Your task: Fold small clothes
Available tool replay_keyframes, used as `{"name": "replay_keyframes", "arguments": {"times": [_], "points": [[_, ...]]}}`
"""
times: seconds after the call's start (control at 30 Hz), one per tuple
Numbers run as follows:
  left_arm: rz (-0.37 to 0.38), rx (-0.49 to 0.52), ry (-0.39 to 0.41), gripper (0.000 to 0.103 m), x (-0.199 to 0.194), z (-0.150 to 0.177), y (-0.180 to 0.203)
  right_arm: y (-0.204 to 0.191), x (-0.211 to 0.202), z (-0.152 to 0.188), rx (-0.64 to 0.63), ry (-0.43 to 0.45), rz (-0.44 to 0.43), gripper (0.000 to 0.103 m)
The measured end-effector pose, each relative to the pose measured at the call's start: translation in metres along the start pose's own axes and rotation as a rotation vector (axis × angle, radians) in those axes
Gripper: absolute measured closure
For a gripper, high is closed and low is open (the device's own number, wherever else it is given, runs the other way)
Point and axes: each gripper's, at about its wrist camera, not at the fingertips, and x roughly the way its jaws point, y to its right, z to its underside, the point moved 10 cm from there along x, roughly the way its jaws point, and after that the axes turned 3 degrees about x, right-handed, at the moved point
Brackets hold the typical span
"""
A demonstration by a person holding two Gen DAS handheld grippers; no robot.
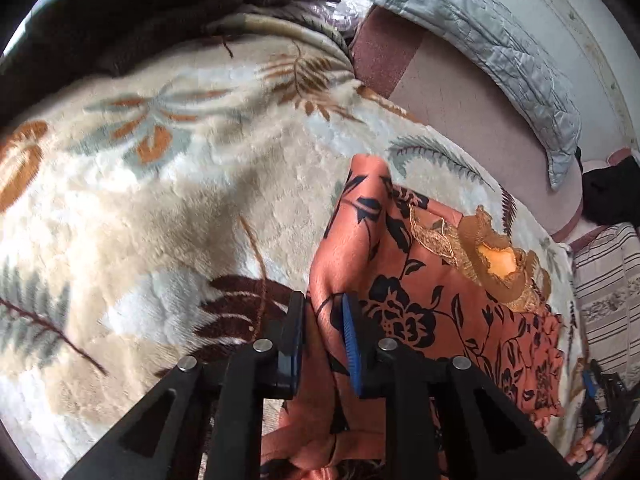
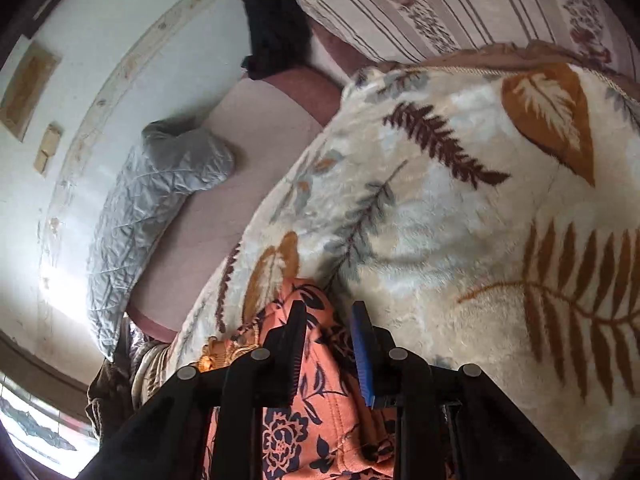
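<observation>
In the left wrist view, the left gripper [image 1: 323, 312] has its jaws drawn close together on a raised fold of the garment [image 1: 404, 276], an orange-pink cloth printed with dark flowers; the cloth fills the narrow gap between the blue-edged pads and runs down beneath the fingers. The rest of the garment spreads away to the right over the blanket [image 1: 160, 200], a cream plush with leaf and fern patterns that covers the bed. A gold lace trim [image 1: 488, 248] with a small orange opening lies along the garment's far edge. Beyond the blanket is a plain pink sheet [image 1: 460, 100], with a pale grey quilted pillow [image 1: 500, 40] against the wall and a dark brown throw [image 1: 140, 4] at the top left. At the lower right edge, small and blurred, the other gripper's black and blue parts show at the garment's far end. In the right wrist view, the right gripper [image 2: 329, 320] also stands nearly closed, and the garment [image 2: 316, 400] rises between its jaws; the left pad presses on the cloth, while the contact at the right pad is hard to make out. The garment is bunched here, lifted off the blanket [image 2: 460, 220]. A bit of gold trim [image 2: 224, 350] peeks out at the left. A striped pillow [image 2: 440, 8] lies at the top, the grey pillow [image 2: 160, 192] beside the wall.
</observation>
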Motion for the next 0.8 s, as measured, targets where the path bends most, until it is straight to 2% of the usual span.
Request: {"name": "replay_keyframes", "arguments": {"times": [0.07, 0.13, 0.17, 0.23, 0.3, 0.33, 0.4, 0.47, 0.57, 0.6, 0.63, 0.7, 0.77, 0.8], "points": [[-0.082, 0.069, 0.128, 0.081, -0.025, -0.014, 0.004, -0.022, 0.005, 0.013, -0.062, -0.073, -0.085, 0.077], [-0.086, 0.132, 0.225, 0.076, -0.047, -0.022, 0.02, -0.045, 0.02, 0.043, -0.116, -0.198, -0.135, 0.077], [-0.07, 0.168, 0.25, 0.067, -0.051, -0.023, 0.031, -0.049, 0.028, 0.058, -0.149, -0.253, -0.126, 0.077], [-0.065, 0.274, 0.245, 0.053, -0.045, -0.014, 0.056, -0.049, 0.044, 0.086, -0.204, -0.332, -0.063, 0.077], [-0.128, 0.369, 0.17, 0.051, -0.021, -0.002, 0.064, -0.033, 0.063, 0.111, -0.251, -0.429, 0.05, 0.079], [-0.152, 0.389, 0.103, 0.051, -0.003, 0.007, 0.064, -0.03, 0.065, 0.115, -0.249, -0.43, 0.055, 0.079], [-0.183, 0.366, -0.042, 0.051, 0.027, 0.028, 0.049, -0.035, 0.059, 0.11, -0.252, -0.414, 0.033, 0.08], [-0.167, 0.357, -0.002, 0.051, 0.02, 0.023, 0.049, -0.041, 0.048, 0.098, -0.252, -0.343, 0.002, 0.079], [-0.141, 0.322, 0.054, 0.051, 0.005, 0.011, 0.047, -0.036, 0.033, 0.069, -0.203, -0.221, 0.001, 0.078], [-0.147, 0.302, 0.061, 0.051, 0.003, 0.008, 0.041, -0.03, 0.036, 0.062, -0.172, -0.222, 0.005, 0.077], [-0.156, 0.282, 0.059, 0.051, 0.003, 0.006, 0.035, -0.023, 0.043, 0.064, -0.145, -0.261, 0.012, 0.077], [-0.195, 0.25, 0.035, 0.051, 0.009, 0.006, 0.021, -0.006, 0.062, 0.081, -0.113, -0.386, 0.055, 0.079], [-0.251, 0.257, -0.042, 0.048, 0.026, 0.018, 0.008, -0.009, 0.062, 0.079, -0.108, -0.365, 0.046, 0.08], [-0.233, 0.238, -0.031, 0.048, 0.026, 0.018, 0.006, -0.014, 0.06, 0.077, -0.129, -0.355, 0.043, 0.078]]}}
